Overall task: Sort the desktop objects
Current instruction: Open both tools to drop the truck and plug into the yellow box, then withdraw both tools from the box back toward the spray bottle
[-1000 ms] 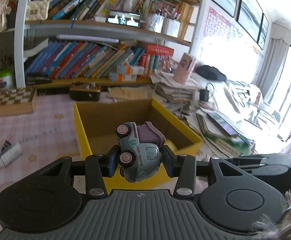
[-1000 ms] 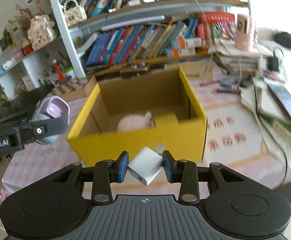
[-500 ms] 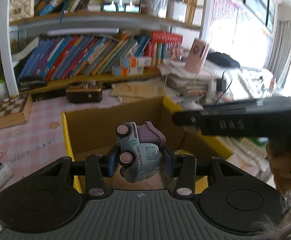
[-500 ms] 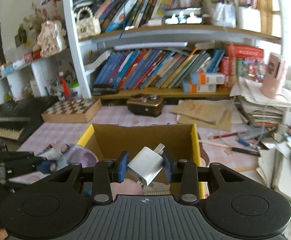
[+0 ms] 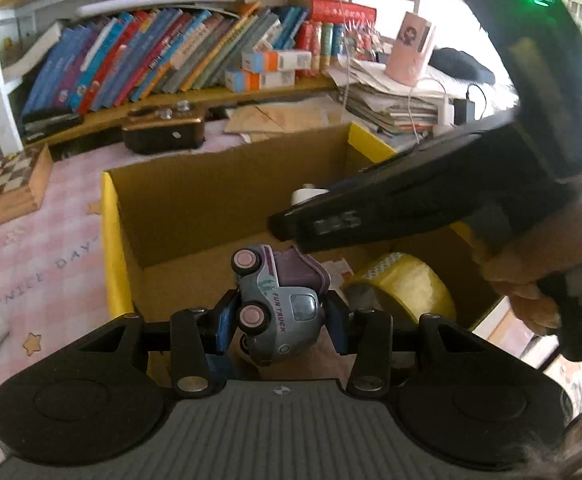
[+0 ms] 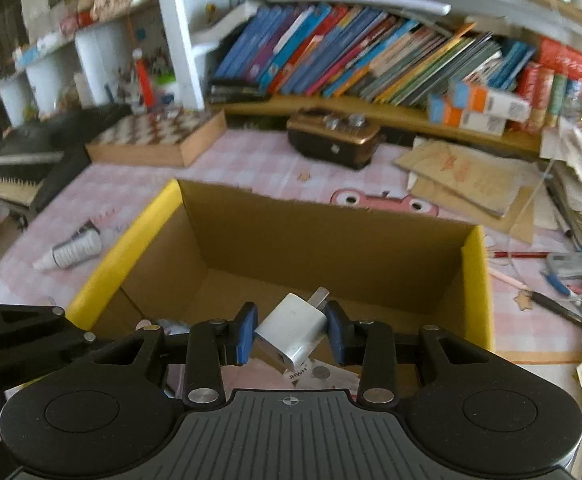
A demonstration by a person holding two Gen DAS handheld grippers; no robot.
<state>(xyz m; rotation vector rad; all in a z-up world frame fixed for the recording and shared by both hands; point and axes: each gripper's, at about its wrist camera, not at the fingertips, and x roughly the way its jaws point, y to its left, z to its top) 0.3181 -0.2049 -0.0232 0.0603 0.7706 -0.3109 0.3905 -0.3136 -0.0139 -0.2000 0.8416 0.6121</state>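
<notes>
A toy truck (image 5: pixel 279 304) is pinched in the left gripper (image 5: pixel 281 322) and a white charger (image 6: pixel 293 332) in the right gripper (image 6: pixel 291 334), both above the open yellow box (image 6: pixel 131 236). The box sits on a pink checked counter (image 6: pixel 251 160) below crowded bookshelves (image 6: pixel 371 56).

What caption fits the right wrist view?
Right gripper holding a white USB charger over the open yellow cardboard box.

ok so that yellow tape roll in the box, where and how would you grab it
Probably from above, across the yellow tape roll: one finger in its centre hole, one on the outer wall. It lies tilted on the floor of the cardboard box, whose walls block a sideways approach.
</notes>
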